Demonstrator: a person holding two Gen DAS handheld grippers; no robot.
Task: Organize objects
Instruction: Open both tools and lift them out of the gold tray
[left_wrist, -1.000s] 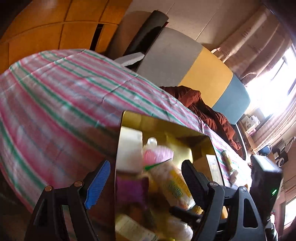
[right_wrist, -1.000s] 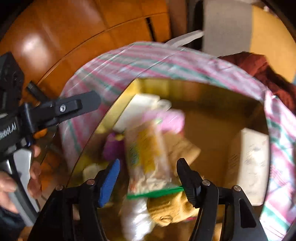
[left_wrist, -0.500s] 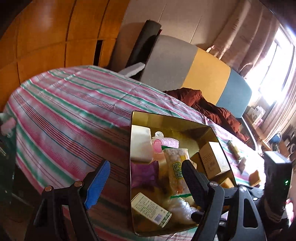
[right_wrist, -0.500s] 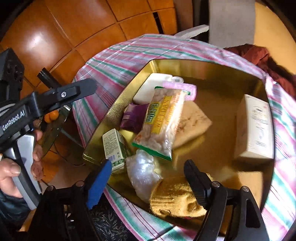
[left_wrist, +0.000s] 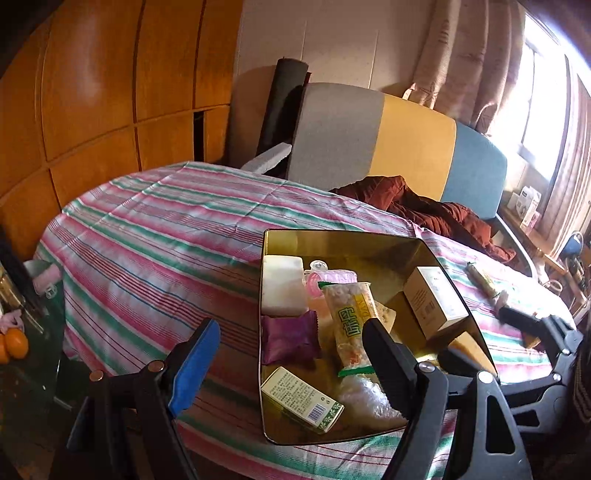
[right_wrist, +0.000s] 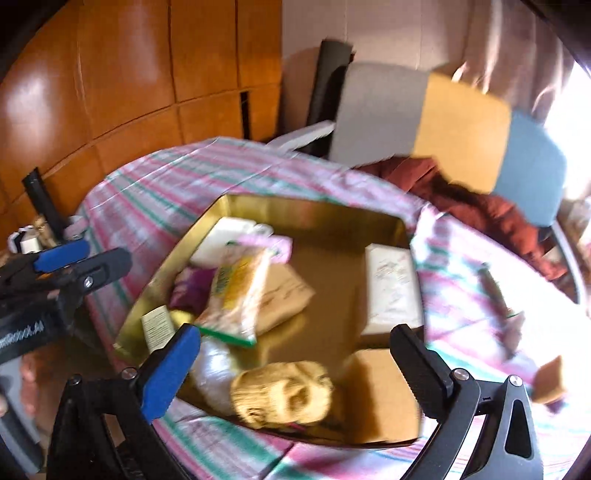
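Hovering over gold tray (right_wrist: 376, 218) on the striped table | right gripper (right_wrist: 295, 363) jaws just swung wide, nothing between them | left gripper (left_wrist: 291, 356) spread, empty too | snack packet (left_wrist: 351, 325) perched on the pile, looked likely to slide if nudged

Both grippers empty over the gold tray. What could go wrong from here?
1. The gold tray sits at the table's near edge; a nudge might tip it off.
2. The snack packet lies loosely atop other items and could slide when something else goes in.
3. The long wrapped item on the striped cloth lies outside the tray and is easily missed.
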